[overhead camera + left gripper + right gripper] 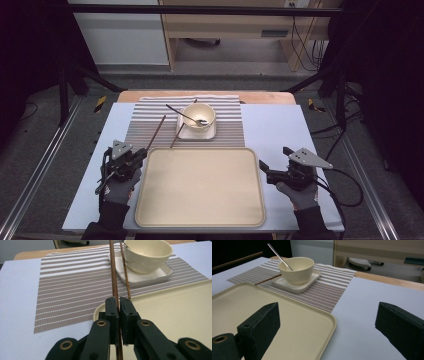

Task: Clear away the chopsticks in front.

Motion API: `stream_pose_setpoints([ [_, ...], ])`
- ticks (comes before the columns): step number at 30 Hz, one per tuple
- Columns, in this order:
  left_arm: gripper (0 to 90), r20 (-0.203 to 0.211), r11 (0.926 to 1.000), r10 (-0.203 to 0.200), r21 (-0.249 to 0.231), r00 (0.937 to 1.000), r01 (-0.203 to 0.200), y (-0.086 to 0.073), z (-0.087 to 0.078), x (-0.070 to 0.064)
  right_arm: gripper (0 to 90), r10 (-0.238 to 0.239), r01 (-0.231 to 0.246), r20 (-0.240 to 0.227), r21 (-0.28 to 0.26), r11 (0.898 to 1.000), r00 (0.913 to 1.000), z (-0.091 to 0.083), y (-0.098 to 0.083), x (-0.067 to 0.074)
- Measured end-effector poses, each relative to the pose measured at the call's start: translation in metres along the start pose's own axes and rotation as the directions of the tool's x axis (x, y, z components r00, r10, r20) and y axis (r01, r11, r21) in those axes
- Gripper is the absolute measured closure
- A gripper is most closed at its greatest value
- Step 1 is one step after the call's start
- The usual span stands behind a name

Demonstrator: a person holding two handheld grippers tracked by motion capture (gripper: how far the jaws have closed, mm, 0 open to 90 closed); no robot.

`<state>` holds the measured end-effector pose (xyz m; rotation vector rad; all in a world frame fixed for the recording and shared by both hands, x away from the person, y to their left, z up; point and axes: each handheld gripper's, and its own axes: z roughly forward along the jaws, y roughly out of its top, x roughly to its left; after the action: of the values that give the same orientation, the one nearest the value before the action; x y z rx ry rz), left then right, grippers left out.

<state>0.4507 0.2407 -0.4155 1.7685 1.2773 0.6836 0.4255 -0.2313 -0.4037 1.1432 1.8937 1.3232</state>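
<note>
Closest to the person sits a big cream tray [200, 187], flat on the pale blue table [280, 130], with nothing on it. A gloved hand is on each side of the tray, and each hand holds a black gripper. The left gripper [141, 156] is by the tray's left edge, and its jaws are squeezed tight on one brown chopstick [156, 132]. In the left gripper view the chopstick [113, 277] runs straight out from between the two black jaws, over the tray's corner and on above the striped mat [75, 285], its far end close to the bowl. The right gripper [261, 165] is by the tray's right edge, just beside it. Its jaws stand wide open and hold nothing. In the right gripper view the two jaws are far apart, one over the tray [287, 322] and one over the bare table. Past the tray lies the striped mat [150, 127]. A second chopstick [176, 137] lies there, leaning on the edge of a small square plate [212, 134]. On that plate sits a cream bowl [199, 114] with a thin metal spoon [181, 114] resting in it, the handle sticking out to the left.
</note>
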Motion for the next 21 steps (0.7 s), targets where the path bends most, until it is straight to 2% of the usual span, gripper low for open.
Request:
stream_pose_setpoints([
  [9, 85.1, -0.002, 1.0000, -0.005, -0.008, 1.0000, 0.005, -0.006, -0.012, -0.014, 6.0, 0.005, -0.005, 0.002, -0.004, 1.000, 1.0000, -0.001, 0.001, 0.000],
  [14, 85.1, 0.005, 0.9997, -0.018, -0.013, 0.9998, 0.018, -0.011, -0.014, -0.030, 5.8, 0.006, -0.006, -0.002, -0.003, 1.000, 1.0000, -0.001, 0.001, 0.000],
  [15, 85.0, 0.009, 0.9993, -0.030, -0.020, 0.9995, 0.030, -0.013, -0.015, -0.033, 5.8, 0.004, -0.004, -0.002, -0.004, 1.000, 1.0000, -0.002, 0.001, 0.000],
  [21, 85.1, -0.003, 0.9984, -0.046, -0.034, 0.9990, 0.045, -0.030, -0.021, -0.050, 5.8, 0.010, -0.010, -0.004, -0.012, 1.000, 0.9999, -0.004, 0.002, -0.001],
])
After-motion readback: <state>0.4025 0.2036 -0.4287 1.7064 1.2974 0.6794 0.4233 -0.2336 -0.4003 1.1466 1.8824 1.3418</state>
